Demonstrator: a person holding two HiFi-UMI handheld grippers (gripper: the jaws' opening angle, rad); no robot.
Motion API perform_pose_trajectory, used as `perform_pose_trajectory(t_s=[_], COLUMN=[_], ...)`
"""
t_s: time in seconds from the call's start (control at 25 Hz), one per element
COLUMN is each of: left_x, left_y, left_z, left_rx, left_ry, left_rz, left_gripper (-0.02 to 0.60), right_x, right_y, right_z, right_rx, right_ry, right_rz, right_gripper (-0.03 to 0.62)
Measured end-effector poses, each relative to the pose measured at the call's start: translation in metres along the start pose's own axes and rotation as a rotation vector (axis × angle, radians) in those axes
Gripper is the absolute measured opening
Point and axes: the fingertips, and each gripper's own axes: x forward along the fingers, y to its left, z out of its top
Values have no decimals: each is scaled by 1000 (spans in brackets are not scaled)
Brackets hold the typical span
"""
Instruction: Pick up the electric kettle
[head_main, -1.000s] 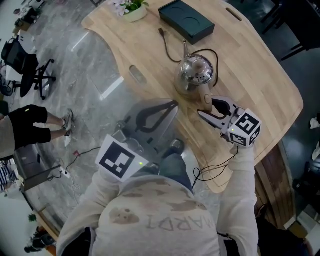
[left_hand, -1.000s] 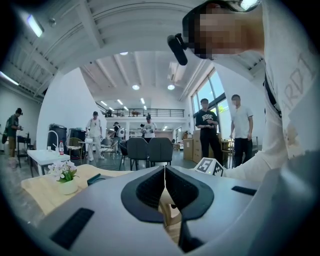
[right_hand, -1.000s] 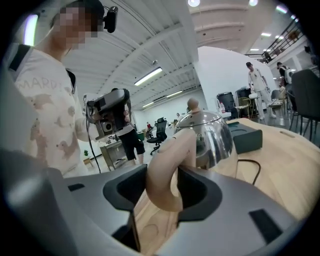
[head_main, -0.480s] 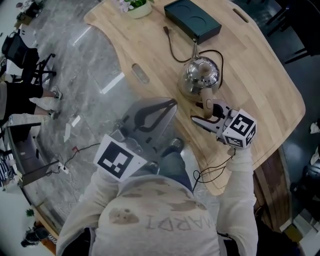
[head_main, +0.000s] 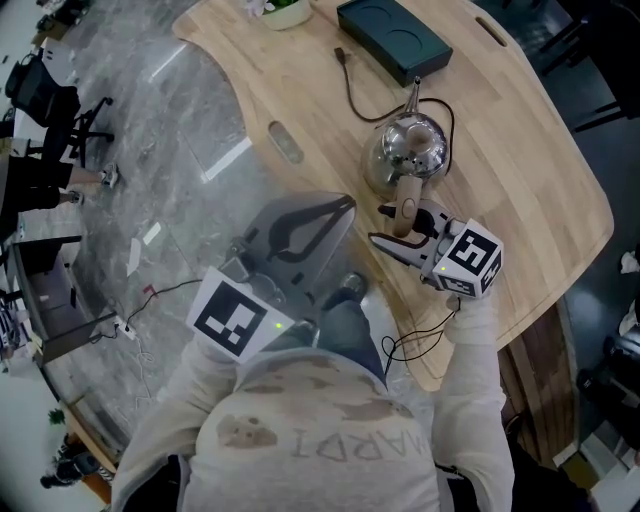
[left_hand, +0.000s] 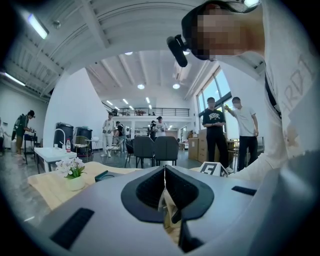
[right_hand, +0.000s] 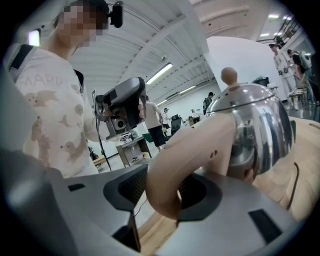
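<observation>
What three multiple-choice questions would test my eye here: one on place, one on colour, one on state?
1. Where does the kettle stand? A floor; B table; C chair.
2. What colour is its handle? A beige; B black; C red.
3. How are the left gripper's jaws? A wide apart; B together; C round a cup.
Answers: B, it rests on the wooden top; A, the handle shows pale beige beside the silver body; B, they meet at the tips.

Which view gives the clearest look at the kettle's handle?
The right gripper view: the handle fills the centre, between the right gripper's jaws. The head view shows it small, from above. The left gripper view gives no clear sight of it.
</observation>
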Motion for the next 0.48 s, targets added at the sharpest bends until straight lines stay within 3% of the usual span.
perform_pose_trajectory(t_s=[0.48], left_x=[-6], left_y=[0], left_z=[-2], left_rx=[7], left_ry=[8], left_rz=[11], left_gripper=[14], right_x=[23], right_y=[-4], right_z=[10], right_rx=[-9], right_ry=[-70], right_rz=[-82], right_gripper=[137])
